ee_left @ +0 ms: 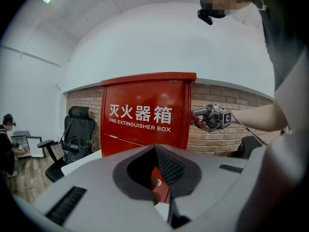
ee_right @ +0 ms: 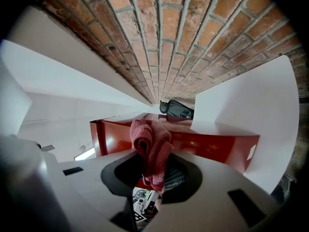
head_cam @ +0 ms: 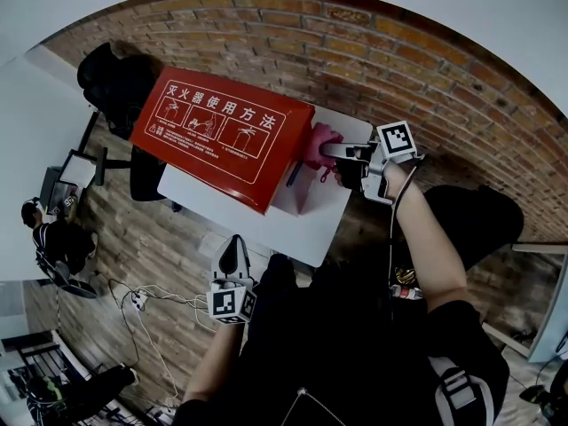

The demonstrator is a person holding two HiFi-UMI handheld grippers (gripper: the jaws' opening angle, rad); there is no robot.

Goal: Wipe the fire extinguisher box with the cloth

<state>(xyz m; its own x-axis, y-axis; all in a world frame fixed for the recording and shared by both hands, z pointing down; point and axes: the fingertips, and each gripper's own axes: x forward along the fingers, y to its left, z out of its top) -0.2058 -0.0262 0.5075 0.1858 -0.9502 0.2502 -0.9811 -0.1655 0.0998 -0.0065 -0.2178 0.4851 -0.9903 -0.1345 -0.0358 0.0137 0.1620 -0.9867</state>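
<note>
The red fire extinguisher box [head_cam: 222, 136] stands on a white table [head_cam: 297, 224]. In the left gripper view its front [ee_left: 145, 115] carries white lettering. My right gripper [head_cam: 333, 152] is shut on a pink cloth [head_cam: 319, 142] and holds it against the box's right side. In the right gripper view the bunched cloth [ee_right: 150, 144] sticks out of the right gripper [ee_right: 153, 174], with the red box wall [ee_right: 217, 144] just behind it. My left gripper [head_cam: 234, 245] hangs off the table's near edge, apart from the box. The left gripper [ee_left: 157, 179] is shut and holds nothing.
A brick wall [head_cam: 373, 51] runs behind the table. A black office chair [ee_left: 77, 129] stands left of the box, also in the head view [head_cam: 115, 78]. A seated person [head_cam: 49, 229] is at the far left. Cables [head_cam: 146, 300] lie on the floor.
</note>
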